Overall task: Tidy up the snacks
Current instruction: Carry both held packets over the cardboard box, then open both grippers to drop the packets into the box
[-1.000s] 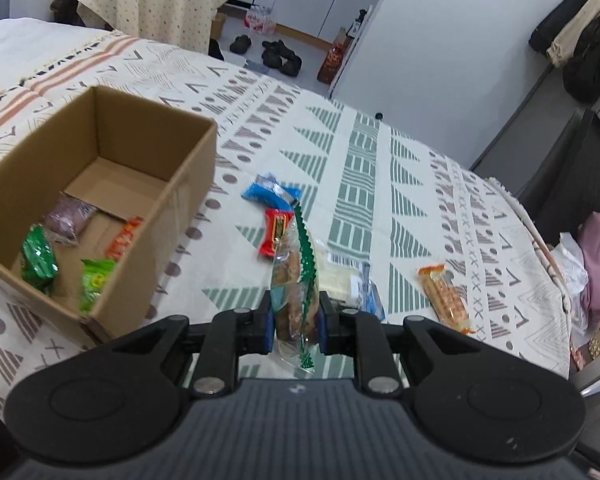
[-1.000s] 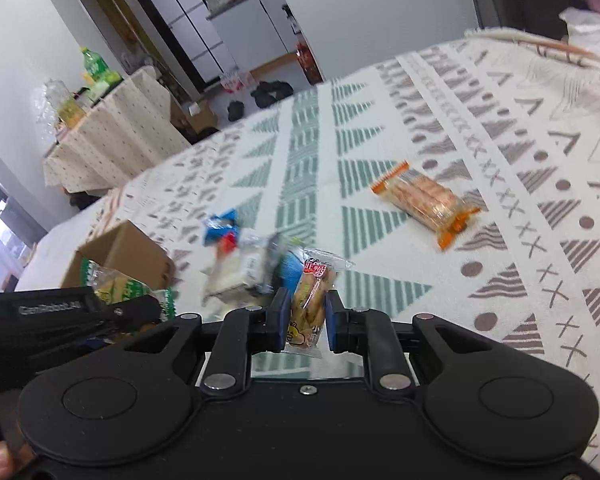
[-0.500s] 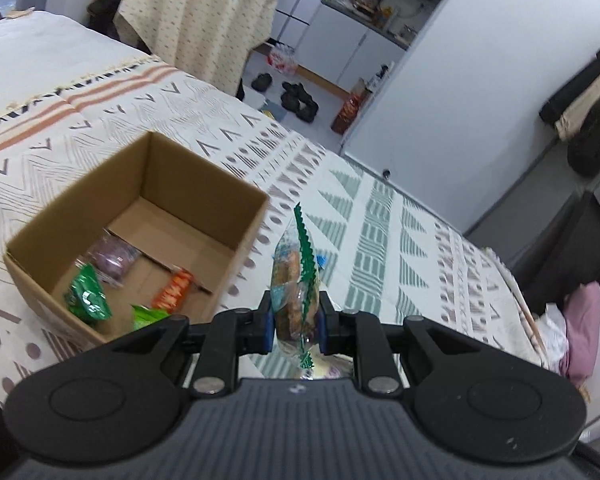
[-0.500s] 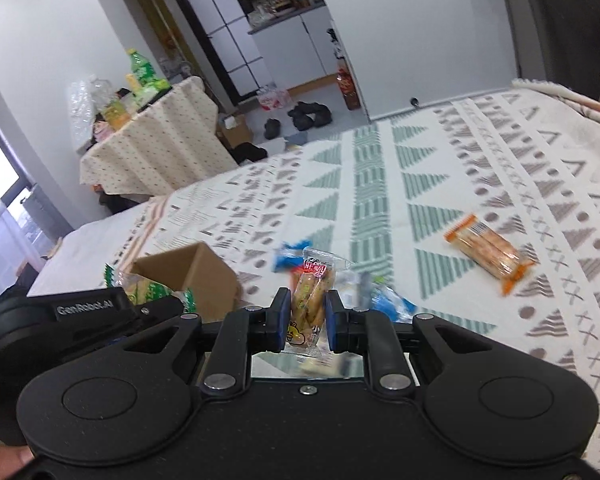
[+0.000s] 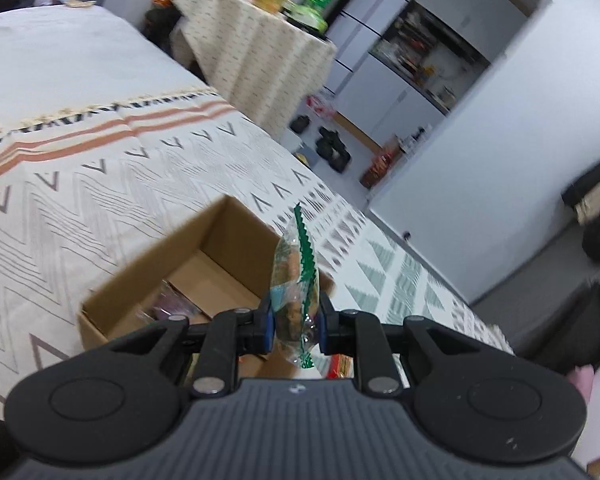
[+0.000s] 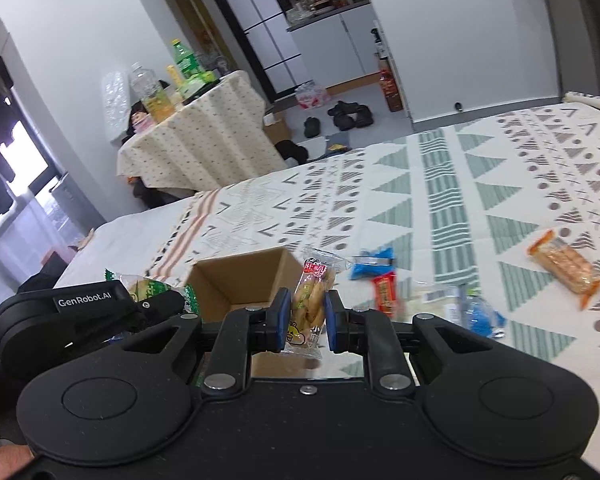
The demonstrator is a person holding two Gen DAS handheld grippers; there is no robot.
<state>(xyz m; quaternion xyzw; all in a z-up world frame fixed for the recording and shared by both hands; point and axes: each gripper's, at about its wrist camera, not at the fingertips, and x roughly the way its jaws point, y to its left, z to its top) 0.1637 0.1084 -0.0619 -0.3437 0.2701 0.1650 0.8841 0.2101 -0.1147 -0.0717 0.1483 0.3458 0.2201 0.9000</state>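
Observation:
My left gripper (image 5: 294, 326) is shut on a clear cookie packet with a green serrated edge (image 5: 294, 276), held above the near side of an open cardboard box (image 5: 204, 256) on the patterned bedspread. A purple snack (image 5: 168, 306) lies in the box. My right gripper (image 6: 308, 322) is shut on a clear packet of yellow biscuits with a red label (image 6: 312, 296), just right of the same box (image 6: 240, 280). The left gripper (image 6: 80, 312) with its green packet also shows in the right wrist view, left of the box.
Loose snacks lie on the bedspread right of the box: a blue packet (image 6: 372, 268), a red bar (image 6: 386, 294), a blue-and-clear packet (image 6: 476, 314) and an orange cracker packet (image 6: 566, 266). A cloth-covered table with bottles (image 6: 196, 136) stands beyond the bed.
Both grippers have lifted and swung left toward the box with their packets held. The box now sits right under the left gripper and close in front of the right one.

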